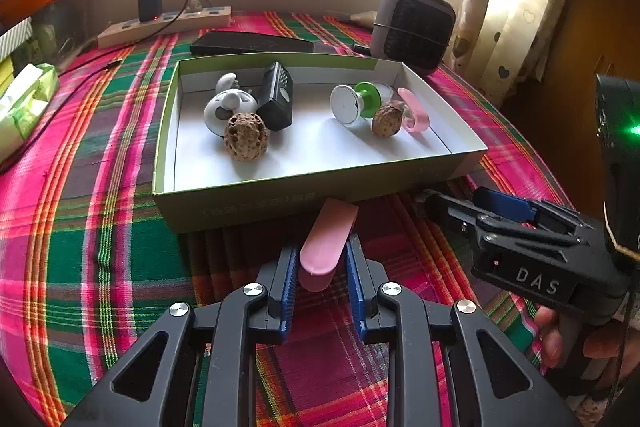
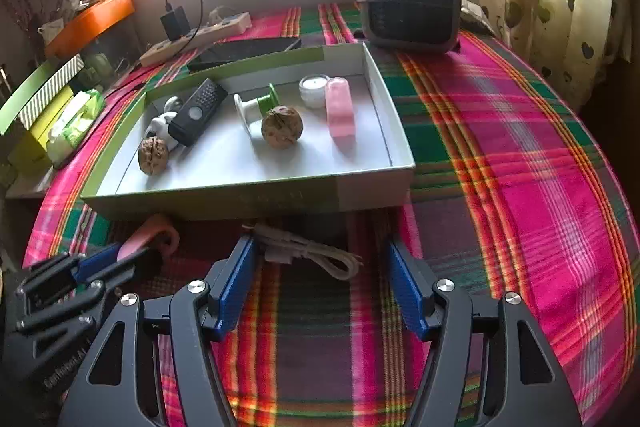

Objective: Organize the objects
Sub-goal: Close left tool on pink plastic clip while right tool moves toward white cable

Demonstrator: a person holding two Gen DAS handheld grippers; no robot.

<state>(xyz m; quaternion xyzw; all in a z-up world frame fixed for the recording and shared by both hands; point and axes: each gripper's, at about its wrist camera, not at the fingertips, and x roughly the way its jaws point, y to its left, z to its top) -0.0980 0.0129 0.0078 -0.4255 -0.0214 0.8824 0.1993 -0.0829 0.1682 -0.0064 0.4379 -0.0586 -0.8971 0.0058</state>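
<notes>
The left gripper [image 1: 322, 269] was clamped on a pink clip [image 1: 326, 247], held just before the near wall of the shallow box [image 1: 240, 203]. The right gripper [image 2: 322, 281] stood released, jaws wide apart, with a coiled white cable [image 2: 316, 253] lying on the plaid cloth [image 2: 520, 187] between its fingertips, untouched. Inside the box, toward its right wall, lay a second pink clip [image 2: 340, 111], a walnut [image 2: 282, 127] and a green-and-white spool [image 2: 256, 107]; toward its left wall, a black remote [image 2: 198, 111] and another walnut [image 2: 153, 155].
</notes>
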